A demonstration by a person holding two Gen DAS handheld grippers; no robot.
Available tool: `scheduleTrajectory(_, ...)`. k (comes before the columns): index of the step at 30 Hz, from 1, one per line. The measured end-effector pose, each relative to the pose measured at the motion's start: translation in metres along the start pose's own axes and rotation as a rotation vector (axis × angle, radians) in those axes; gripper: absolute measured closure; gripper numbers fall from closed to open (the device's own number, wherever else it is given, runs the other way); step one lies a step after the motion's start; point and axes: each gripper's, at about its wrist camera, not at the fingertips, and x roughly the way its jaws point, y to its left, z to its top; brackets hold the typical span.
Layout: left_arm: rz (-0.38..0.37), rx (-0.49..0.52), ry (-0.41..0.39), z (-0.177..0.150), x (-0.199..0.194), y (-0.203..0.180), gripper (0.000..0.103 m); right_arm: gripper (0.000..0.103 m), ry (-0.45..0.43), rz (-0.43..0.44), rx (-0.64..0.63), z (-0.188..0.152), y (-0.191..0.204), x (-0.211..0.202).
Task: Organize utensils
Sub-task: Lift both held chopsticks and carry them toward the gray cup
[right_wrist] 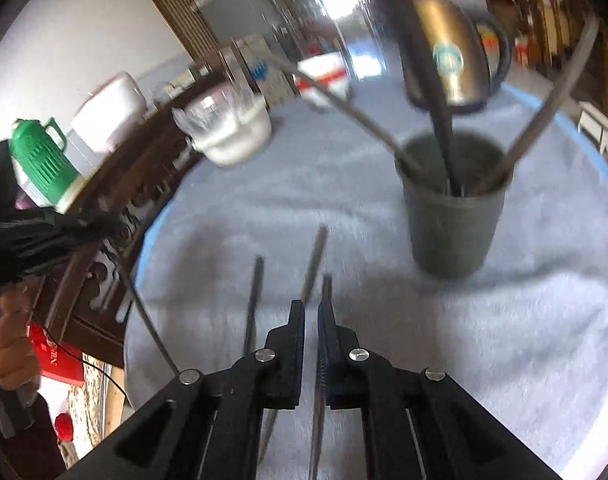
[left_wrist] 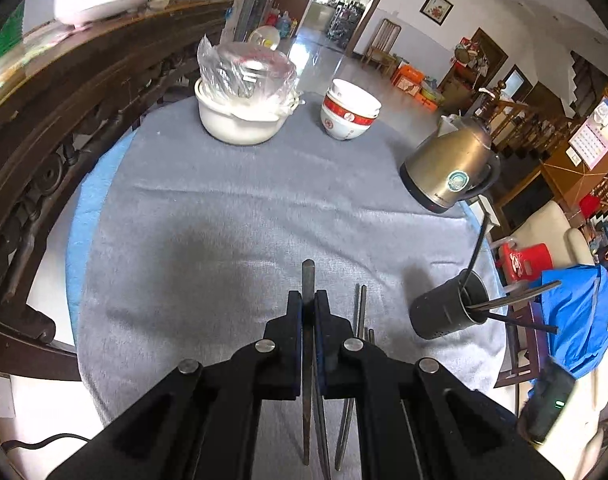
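Observation:
In the left wrist view my left gripper [left_wrist: 308,300] is shut on a dark chopstick [left_wrist: 307,276], lifted above the grey cloth [left_wrist: 224,220]; its tip pokes out past the fingertips. Two more chopsticks [left_wrist: 361,308] lie on the cloth just right of it. The dark holder cup [left_wrist: 443,314] stands at the right with several utensils in it. In the blurred right wrist view my right gripper [right_wrist: 311,312] is shut to a thin slit, with cloth showing through. Loose chopsticks [right_wrist: 256,288] lie under it, short of the holder cup [right_wrist: 453,216]. One chopstick tip [right_wrist: 327,282] shows just past the right finger.
A metal kettle [left_wrist: 451,168] stands at the back right. A white pot with a plastic bag [left_wrist: 240,112] and stacked bowls [left_wrist: 349,114] are at the far edge. A dark wooden rail [left_wrist: 64,128] borders the left. A person's hand [right_wrist: 8,344] shows left.

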Motion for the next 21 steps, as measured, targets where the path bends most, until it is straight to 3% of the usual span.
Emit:
scheduleTrajectory(4,-0.003,0.033,-0.042,-0.011,-0.013,-0.008,0.097,0.064,0.071,-0.008,-0.012,-0.009,0.0,0.023)
scheduleTrajectory(6,-0.005,0.044,-0.06,-0.015,-0.02,-0.009,0.097,0.058,0.073,-0.012,-0.014,-0.015,-0.001,0.032)
scheduleTrajectory(7,-0.004,0.05,-0.07,-0.018,-0.024,-0.01,0.097,0.059,0.08,-0.03,-0.021,-0.016,-0.002,0.038)
scheduleTrajectory(10,-0.003,0.075,-0.093,-0.026,-0.032,-0.013,0.097,0.075,0.137,-0.068,-0.043,-0.021,-0.002,0.056)
scheduleTrajectory(15,-0.005,0.102,-0.122,-0.035,-0.042,-0.018,0.097,0.093,0.152,-0.125,-0.101,-0.021,0.005,0.068)
scheduleTrajectory(21,-0.014,0.117,-0.128,-0.038,-0.048,-0.021,0.097,0.096,0.112,-0.08,-0.093,-0.015,0.008,0.053)
